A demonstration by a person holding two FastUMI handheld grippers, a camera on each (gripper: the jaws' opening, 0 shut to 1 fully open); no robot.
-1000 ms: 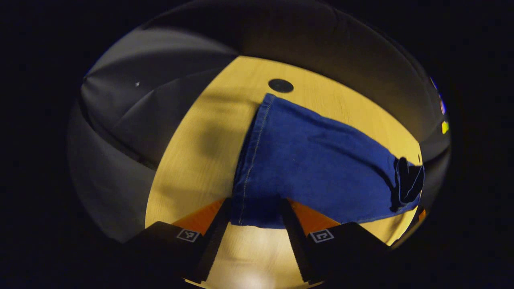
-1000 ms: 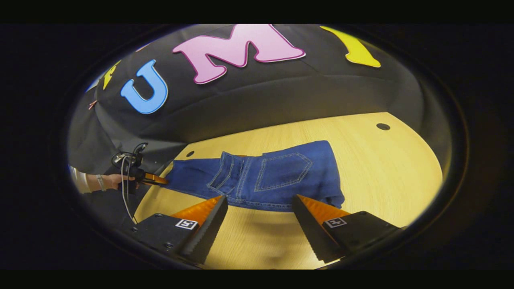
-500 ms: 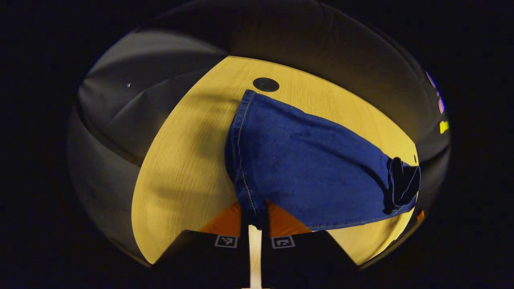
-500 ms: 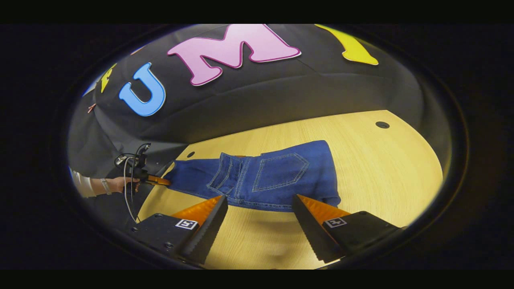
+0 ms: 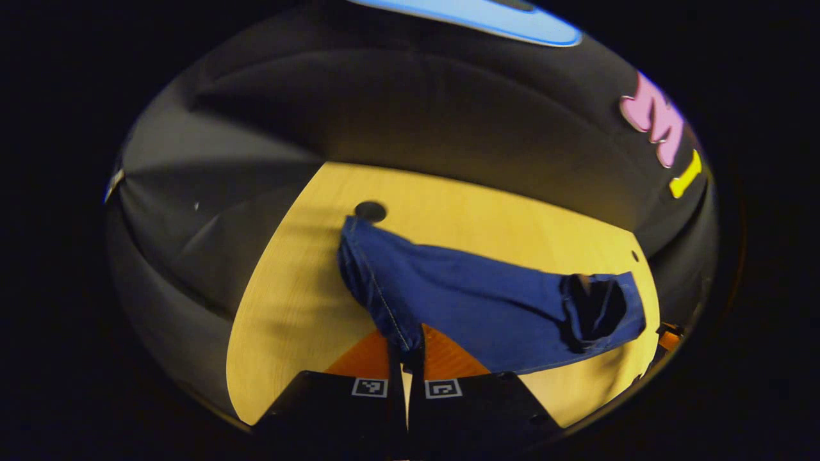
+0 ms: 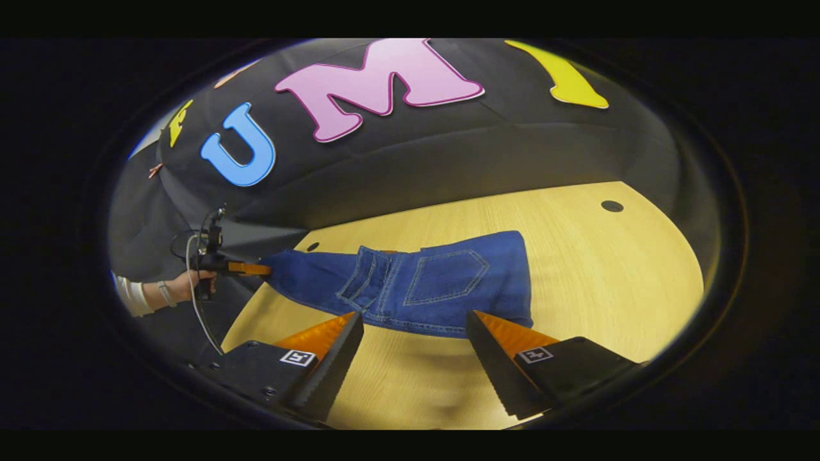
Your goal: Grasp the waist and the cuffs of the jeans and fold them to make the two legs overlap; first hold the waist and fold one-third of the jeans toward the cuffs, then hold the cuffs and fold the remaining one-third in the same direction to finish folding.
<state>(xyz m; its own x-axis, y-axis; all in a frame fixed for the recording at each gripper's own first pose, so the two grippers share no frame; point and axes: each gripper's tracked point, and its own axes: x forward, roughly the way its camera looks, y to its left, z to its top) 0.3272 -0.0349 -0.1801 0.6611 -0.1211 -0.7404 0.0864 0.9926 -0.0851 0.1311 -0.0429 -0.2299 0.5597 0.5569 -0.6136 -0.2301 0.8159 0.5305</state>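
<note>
I am pinching the cuff end of the jeans [image 5: 467, 307] with my left claw [image 5: 405, 349], both fingers pressing on the denim. Jeans are lying along the tabletop [image 5: 295, 307], cuff end lifting off it. My right claw [image 6: 413, 349] is hovering spread near the waist edge of the jeans, not touching. A hand [image 6: 186, 285] is gripping the left claw's handle beyond the cuffs.

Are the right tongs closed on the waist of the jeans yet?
No: in the right gripper view the right tongs hang wide open, just short of the jeans on the table.
</note>
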